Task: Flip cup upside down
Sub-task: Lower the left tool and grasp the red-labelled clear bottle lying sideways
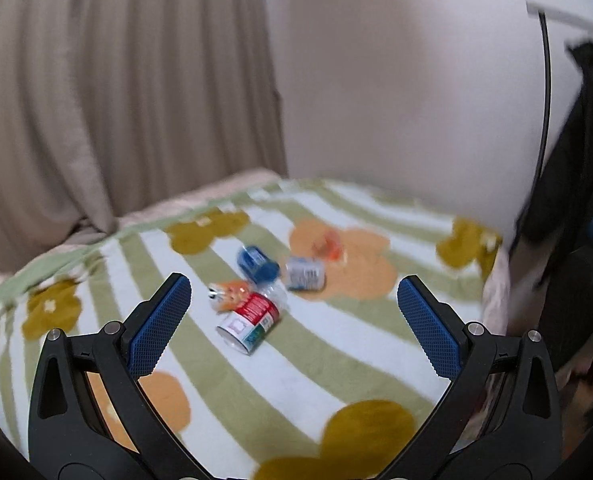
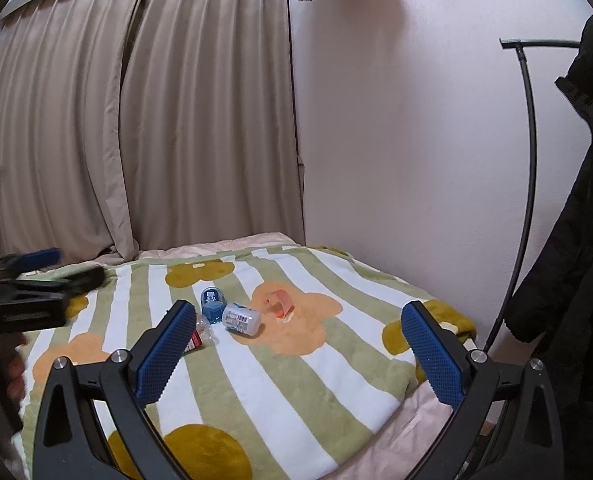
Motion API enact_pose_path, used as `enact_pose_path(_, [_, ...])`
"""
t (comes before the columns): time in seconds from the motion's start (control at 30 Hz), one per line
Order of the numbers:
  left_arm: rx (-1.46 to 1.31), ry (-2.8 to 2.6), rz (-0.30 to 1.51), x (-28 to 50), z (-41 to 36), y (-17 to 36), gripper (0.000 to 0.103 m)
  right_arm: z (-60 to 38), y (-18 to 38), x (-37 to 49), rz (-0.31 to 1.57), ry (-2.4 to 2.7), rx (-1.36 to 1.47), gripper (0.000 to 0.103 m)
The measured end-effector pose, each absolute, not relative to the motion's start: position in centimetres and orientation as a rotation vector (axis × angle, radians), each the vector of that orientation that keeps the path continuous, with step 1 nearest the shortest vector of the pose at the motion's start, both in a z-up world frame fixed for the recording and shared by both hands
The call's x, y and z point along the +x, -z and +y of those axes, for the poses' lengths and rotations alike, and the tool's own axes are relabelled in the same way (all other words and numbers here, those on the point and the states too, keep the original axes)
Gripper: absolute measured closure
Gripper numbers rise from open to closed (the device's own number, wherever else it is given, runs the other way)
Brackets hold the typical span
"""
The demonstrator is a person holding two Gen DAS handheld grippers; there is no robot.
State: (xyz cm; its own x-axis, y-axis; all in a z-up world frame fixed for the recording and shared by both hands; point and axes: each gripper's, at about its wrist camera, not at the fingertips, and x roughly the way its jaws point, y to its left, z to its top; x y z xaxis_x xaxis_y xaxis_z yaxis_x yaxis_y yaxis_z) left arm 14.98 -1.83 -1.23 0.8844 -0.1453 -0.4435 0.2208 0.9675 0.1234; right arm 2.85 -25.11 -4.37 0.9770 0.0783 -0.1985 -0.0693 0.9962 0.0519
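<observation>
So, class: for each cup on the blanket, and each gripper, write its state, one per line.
red-label cup: on its side
blue cup: on its side
white cup: on its side
orange cup: tipped over
left gripper: open, empty
right gripper: open, empty

Green-and-white striped blanket [image 2: 280,380] with orange and mustard flowers, beige curtain [image 2: 136,120], blue cup [image 2: 212,306], blue-padded black right claw [image 2: 296,344]
</observation>
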Motion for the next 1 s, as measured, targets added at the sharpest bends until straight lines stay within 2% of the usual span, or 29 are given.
enact_pose_path(0.23, [0.411, 0.279, 0.826, 30.4, -2.4, 9.7, 0.0, -25.9, 5.7, 6.2, 0.264, -0.086, 0.044, 0.001])
enact_pose_path(0.4, [0.489, 0.279, 1.026, 37.1, -1.3, 15.7, 0.009, -26.4, 7.6, 9.3, 0.335, -0.087, 0.048, 0.001])
enact_pose_path(0.6, [0.471, 0.306, 1.18, 41.0, 0.1, 19.6, 0.011, -26.7, 10.2, 12.5, 0.413, -0.091, 0.057, 0.001])
enact_pose_path(0.67, [0.467, 0.307, 1.217, 41.7, 0.4, 20.7, 0.022, -26.6, 10.6, 13.0, 0.424, -0.095, 0.061, 0.001])
enact_pose_path(0.83, [0.471, 0.303, 1.258, 42.4, 0.6, 21.8, 0.039, -26.2, 11.6, 14.2, 0.449, -0.108, 0.069, 0.001])
enact_pose_path(1.0, [0.477, 0.308, 1.267, 42.3, 0.6, 21.6, 0.04, -25.8, 11.7, 14.5, 0.449, -0.119, 0.07, 0.001])
